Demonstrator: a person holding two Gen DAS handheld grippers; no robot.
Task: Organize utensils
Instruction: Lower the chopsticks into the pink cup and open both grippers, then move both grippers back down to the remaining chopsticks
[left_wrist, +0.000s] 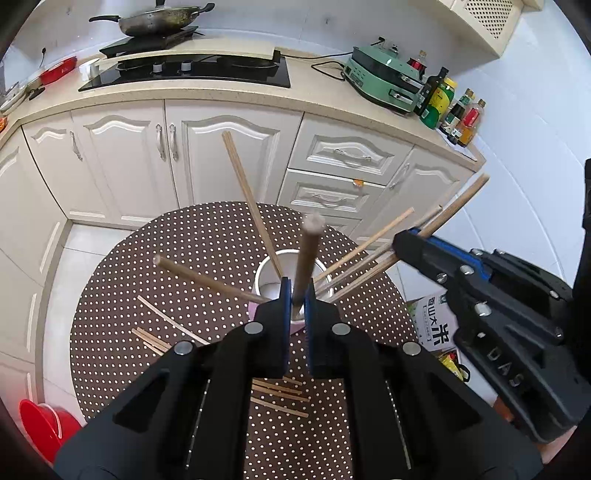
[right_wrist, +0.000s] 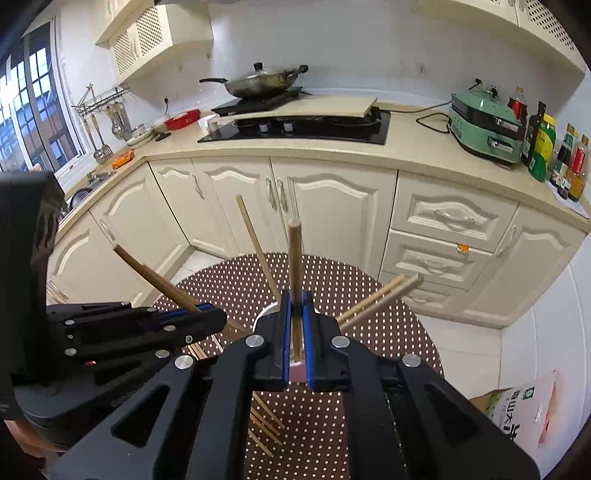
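Observation:
A white cup with a pink base (left_wrist: 271, 280) stands on the round polka-dot table (left_wrist: 207, 251) and holds several wooden chopsticks that fan outward. My left gripper (left_wrist: 296, 295) is shut on one upright chopstick (left_wrist: 308, 258) above the cup. My right gripper (right_wrist: 296, 325) is shut on another upright chopstick (right_wrist: 294, 258) over the same cup (right_wrist: 267, 312). Each gripper shows in the other's view, the right one (left_wrist: 402, 243) at the cup's right, the left one (right_wrist: 218, 319) at its left. Loose chopsticks (left_wrist: 277, 397) lie on the table near me, more (left_wrist: 155, 338) at the left.
Cream kitchen cabinets (left_wrist: 229, 155) and a counter with a black hob (left_wrist: 192, 72) run behind the table. A green appliance (left_wrist: 384, 79) and bottles (left_wrist: 458, 114) stand at the right. A red bucket (left_wrist: 44, 421) is on the floor left, a rice bag (left_wrist: 437, 325) right.

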